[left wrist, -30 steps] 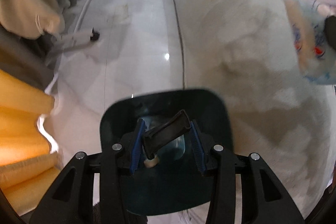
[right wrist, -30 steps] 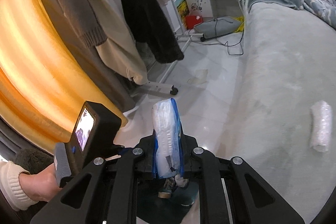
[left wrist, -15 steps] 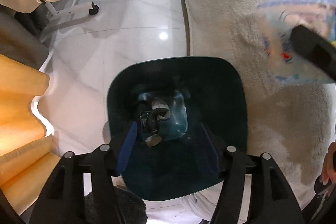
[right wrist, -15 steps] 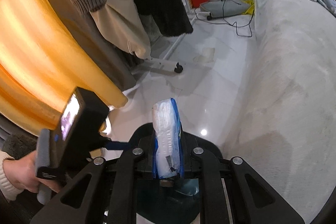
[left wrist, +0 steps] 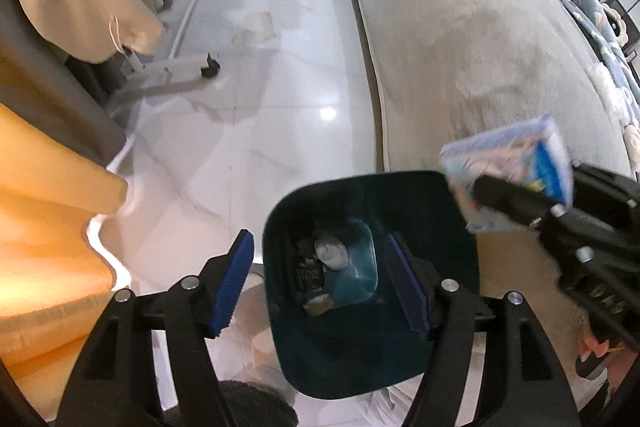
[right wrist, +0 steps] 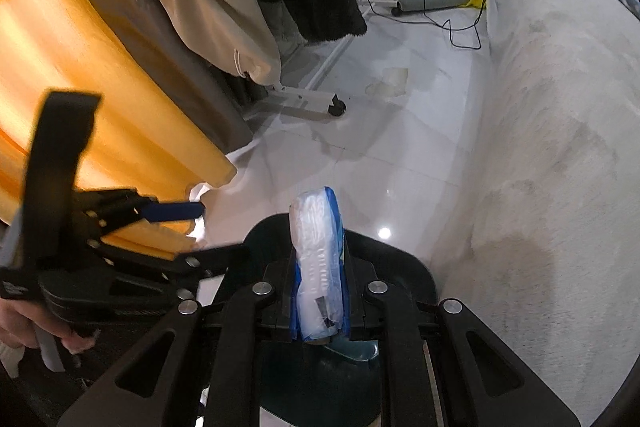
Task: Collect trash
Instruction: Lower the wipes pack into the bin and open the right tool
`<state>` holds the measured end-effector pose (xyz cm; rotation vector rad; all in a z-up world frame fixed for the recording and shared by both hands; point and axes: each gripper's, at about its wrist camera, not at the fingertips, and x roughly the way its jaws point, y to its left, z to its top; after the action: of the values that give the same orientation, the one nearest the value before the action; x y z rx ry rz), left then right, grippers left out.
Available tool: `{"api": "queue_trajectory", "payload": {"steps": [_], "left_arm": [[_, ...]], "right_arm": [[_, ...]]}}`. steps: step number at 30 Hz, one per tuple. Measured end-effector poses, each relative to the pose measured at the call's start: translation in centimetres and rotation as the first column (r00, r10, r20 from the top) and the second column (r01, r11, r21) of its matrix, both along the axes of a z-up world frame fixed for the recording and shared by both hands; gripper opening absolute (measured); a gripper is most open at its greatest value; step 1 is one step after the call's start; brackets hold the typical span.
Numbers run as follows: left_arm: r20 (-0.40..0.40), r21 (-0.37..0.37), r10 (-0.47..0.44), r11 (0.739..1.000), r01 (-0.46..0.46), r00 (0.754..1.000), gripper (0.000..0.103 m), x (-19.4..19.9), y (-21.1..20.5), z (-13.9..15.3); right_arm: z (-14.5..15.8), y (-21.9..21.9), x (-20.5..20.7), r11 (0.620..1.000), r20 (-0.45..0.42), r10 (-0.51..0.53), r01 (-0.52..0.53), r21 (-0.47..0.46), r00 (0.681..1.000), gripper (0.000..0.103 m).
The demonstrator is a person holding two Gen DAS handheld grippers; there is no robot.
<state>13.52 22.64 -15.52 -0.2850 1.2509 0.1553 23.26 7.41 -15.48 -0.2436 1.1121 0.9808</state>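
**A:** Over the dark teal bin [left wrist: 372,311], left gripper [left wrist: 320,283] hanging with jaws apart, just been opening, nothing between the blue pads [left wrist: 234,285]. Earlier piece already down inside with the other scraps [left wrist: 320,267].

**B:** Right gripper [right wrist: 320,307]?

**A:** Clamped tight on the blue-and-white packet [right wrist: 320,259], packet standing upright between the fingers. Seen from the left wrist camera, sitting at the bin's right rim, next to the grey bed [left wrist: 460,47], not clearly over the opening yet.

**B:** Risks?

**A:** Main one: letting go too early. Probably lands on the rim or the bed edge, then slides onto the white tile floor [left wrist: 260,115]. Needs to come further over the mouth first.

**B:** Anything else?

**A:** Both tools crowded above the same opening. Likely knock between them if the left one is not pulled aside. Also a light, flat, crinkly packet: may stick to a pad on release or flutter sideways. Narrow inner well, so could catch across the top instead of dropping through.

**B:** Bin stability?

**A:** Cannot tell how firmly it stands. Bump on the rim could tip or shift it toward the orange curtain [left wrist: 48,219].
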Motion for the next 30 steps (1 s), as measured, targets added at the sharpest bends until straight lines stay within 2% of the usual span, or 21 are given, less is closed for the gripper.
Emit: {"api": "queue_trajectory", "payload": {"steps": [9,14,21,28,29,30], "left_arm": [[0.147,-0.036,0.066,0.997,-0.061,0.987,0.07,0.1,1.5,3.4],[0.23,-0.016,0.07,0.998,-0.068,0.971,0.067,0.2,1.8,5.2],[0.342,0.042,0.05,0.997,-0.068,0.938,0.063,0.0,1.5,7.9],[0.435,0.045,0.027,0.998,-0.051,0.9,0.063,0.0,0.3,10.4],[0.444,0.052,0.02,0.997,-0.049,0.896,0.063,0.0,0.1,10.7],[0.454,0.06,0.013,0.997,-0.045,0.891,0.063,0.0,-0.1,11.0]], "right_arm": [[-2.2,1.1,-0.9,0.996,-0.055,0.048,-0.051,-0.069,0.997,0.015],[-3.2,1.6,-1.7,0.987,-0.063,0.09,-0.097,-0.124,0.994,0.015],[-4.2,2.4,-3.2,0.966,-0.069,0.169,-0.179,-0.184,0.983,0.015],[-5.2,2.5,-4.5,0.934,-0.089,0.233,-0.248,-0.259,0.968,0.015],[-5.1,2.5,-4.6,0.931,-0.087,0.238,-0.253,-0.262,0.967,0.016],[-4.9,2.4,-4.7,0.93,-0.081,0.243,-0.256,-0.265,0.967,0.023]]}}
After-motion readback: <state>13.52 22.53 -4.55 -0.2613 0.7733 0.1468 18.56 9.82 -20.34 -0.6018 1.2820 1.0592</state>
